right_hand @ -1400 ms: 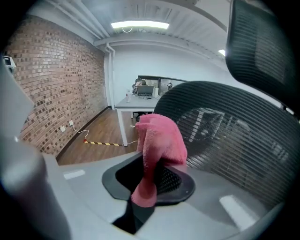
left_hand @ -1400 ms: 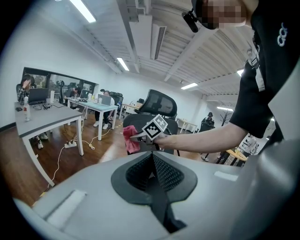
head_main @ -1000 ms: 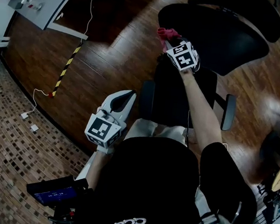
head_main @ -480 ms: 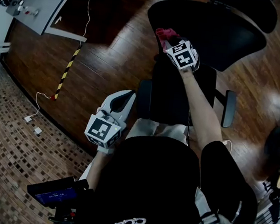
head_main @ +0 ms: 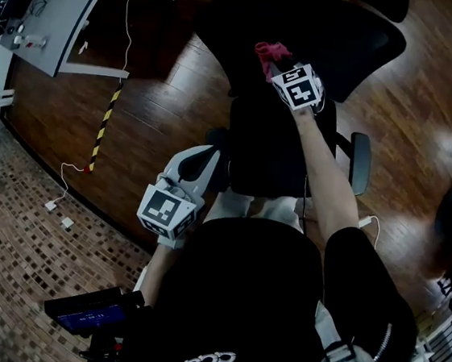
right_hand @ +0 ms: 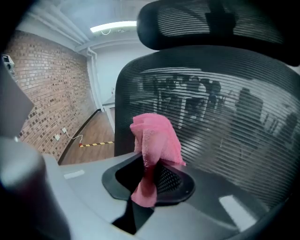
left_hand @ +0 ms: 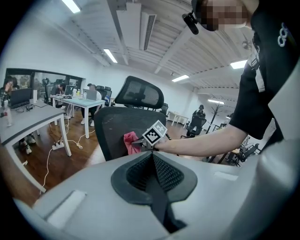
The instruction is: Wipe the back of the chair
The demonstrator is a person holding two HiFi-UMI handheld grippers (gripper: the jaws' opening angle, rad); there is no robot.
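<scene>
The right gripper (head_main: 277, 70) reached out toward twelve o'clock, arm nearly straight, because the chair's mesh backrest (head_main: 340, 35) stood on the far side of the seat (head_main: 274, 153) from the person. Its jaws were clamped on a pink cloth (right_hand: 154, 136), pinched low so that a loose bunch stood proud of the tips; that left soft fabric, not plastic, facing the mesh. In the right gripper view the cloth sat at the left half of the backrest (right_hand: 225, 117), under the headrest (right_hand: 220, 23), and looked to be at the surface or just off it (no view settled whether it actually touched). From the head view the cloth (head_main: 269, 55) lay at eleven o'clock of the gripper's marker cube.

The left gripper (head_main: 202, 161) was held low at about eight o'clock, near the person's body and well apart from the chair, its jaws drawn together on nothing (left_hand: 152, 176). It seemed simply parked out of the wiping arm's way.

A grey desk (head_main: 60, 3) stood at ten o'clock. I judged the wiping to be in hand, with most of the mesh to the right yet to cover.
</scene>
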